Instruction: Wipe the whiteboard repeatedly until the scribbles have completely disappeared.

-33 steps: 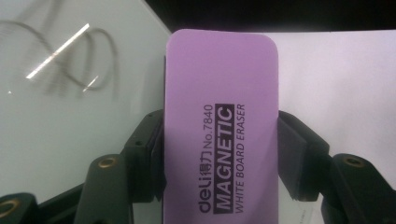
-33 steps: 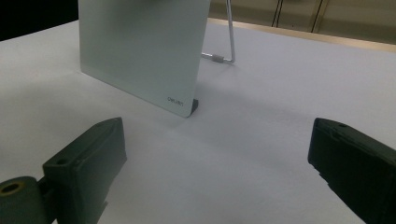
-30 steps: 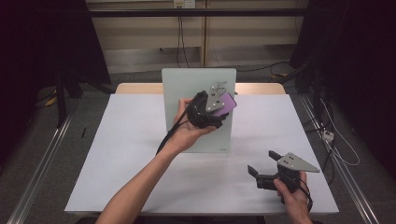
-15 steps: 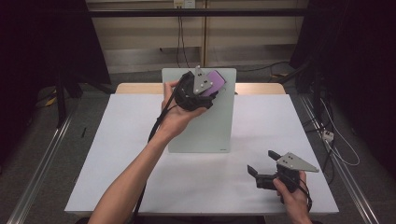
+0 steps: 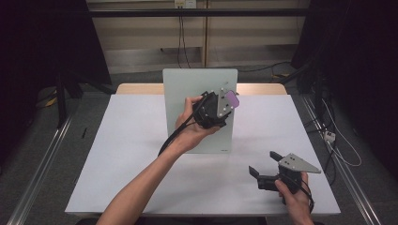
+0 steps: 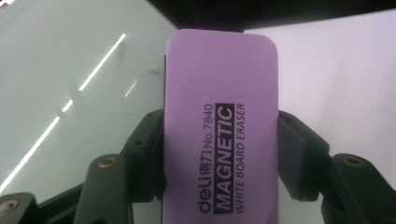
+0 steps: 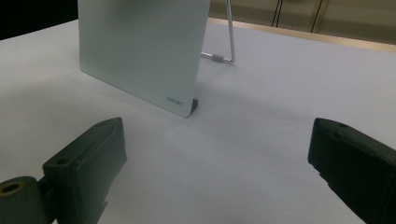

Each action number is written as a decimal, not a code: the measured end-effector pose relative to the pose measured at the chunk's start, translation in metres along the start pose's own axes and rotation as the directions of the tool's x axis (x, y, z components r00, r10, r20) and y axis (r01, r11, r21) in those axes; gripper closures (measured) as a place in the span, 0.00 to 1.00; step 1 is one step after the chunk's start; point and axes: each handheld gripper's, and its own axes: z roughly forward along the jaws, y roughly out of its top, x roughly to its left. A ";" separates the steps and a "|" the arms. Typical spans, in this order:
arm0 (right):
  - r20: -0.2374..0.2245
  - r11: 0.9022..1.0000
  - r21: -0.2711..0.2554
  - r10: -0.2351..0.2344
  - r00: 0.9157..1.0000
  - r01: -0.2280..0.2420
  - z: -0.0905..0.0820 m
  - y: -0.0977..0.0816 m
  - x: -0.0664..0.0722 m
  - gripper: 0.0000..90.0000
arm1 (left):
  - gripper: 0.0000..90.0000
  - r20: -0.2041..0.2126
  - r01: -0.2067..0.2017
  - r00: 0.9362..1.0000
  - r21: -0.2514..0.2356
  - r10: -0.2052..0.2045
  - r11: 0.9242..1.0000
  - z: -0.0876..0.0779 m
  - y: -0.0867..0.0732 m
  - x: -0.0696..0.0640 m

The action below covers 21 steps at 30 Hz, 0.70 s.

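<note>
In the high view, the left gripper (image 5: 228,104) sits just above the centre of the frame, held up in the person's left hand (image 5: 190,126) in front of the pale green frosted glass writing board (image 5: 187,89) that stands upright on the white table (image 5: 117,154). Its jaws are clamped on a flat lilac magnetic whiteboard eraser with rounded corners (image 5: 233,99), which shows as a small purple patch at the board's right edge, about a third of the way down from its top. From this view it is not possible to tell whether the eraser touches the glass.

In the left gripper view, the lilac magnetic whiteboard eraser (image 6: 222,130) fills the middle of the frame, standing lengthwise, with black print running up its face. The two black jaws press against its long sides from the lower left and lower right. The glass board (image 6: 70,93) takes up the left half of the frame, with thin bright streaks of reflected light across it, and the white table surface (image 6: 336,79) lies at the right.

The right gripper (image 5: 258,169) rests at the lower right of the high view, low over the table in the person's right hand (image 5: 295,197), well apart from the board. Its jaws stand wide with nothing between them. In the right gripper view, the jaws rise from the lower left and lower right corners, and the board (image 7: 140,51) stands in the upper left of the frame, its lower corner bearing a small logo, with a thin metal wire stand (image 7: 224,56) behind it.
</note>
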 end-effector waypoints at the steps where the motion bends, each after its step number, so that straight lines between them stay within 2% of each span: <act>1: 0.001 1.000 -0.003 0.003 1.000 -0.003 0.000 0.000 0.000 0.04 | 0.45 0.007 0.003 1.000 0.002 -0.003 1.000 0.000 0.000 0.002; 3: 0.002 1.000 -0.002 0.001 1.000 -0.001 0.000 0.000 0.000 0.04 | 0.45 0.015 0.007 1.000 -0.015 -0.007 1.000 -0.002 0.001 0.006; 8: 0.003 1.000 -0.002 0.001 1.000 -0.001 -0.001 0.000 -0.002 0.04 | 0.45 0.010 0.068 0.998 -0.059 -0.068 0.996 -0.010 0.006 0.027; 12: 0.004 1.000 -0.001 0.001 1.000 -0.001 -0.001 0.000 -0.001 0.04 | 0.45 -0.016 0.070 0.997 -0.085 -0.072 0.994 -0.014 0.012 0.038; 16: 0.003 1.000 0.001 0.001 1.000 -0.001 -0.001 0.000 -0.001 0.04 | 0.45 -0.020 0.072 0.997 -0.088 -0.074 0.993 -0.012 0.015 0.037; 18: 0.004 1.000 0.000 0.000 1.000 0.000 -0.001 0.000 -0.001 0.04 | 0.45 0.007 0.073 0.997 -0.079 -0.073 0.994 -0.009 0.015 0.033; 21: 0.003 1.000 -0.001 0.001 1.000 -0.001 -0.001 0.000 -0.001 0.04 | 0.45 0.036 0.058 0.998 -0.059 -0.056 0.997 -0.002 0.011 0.020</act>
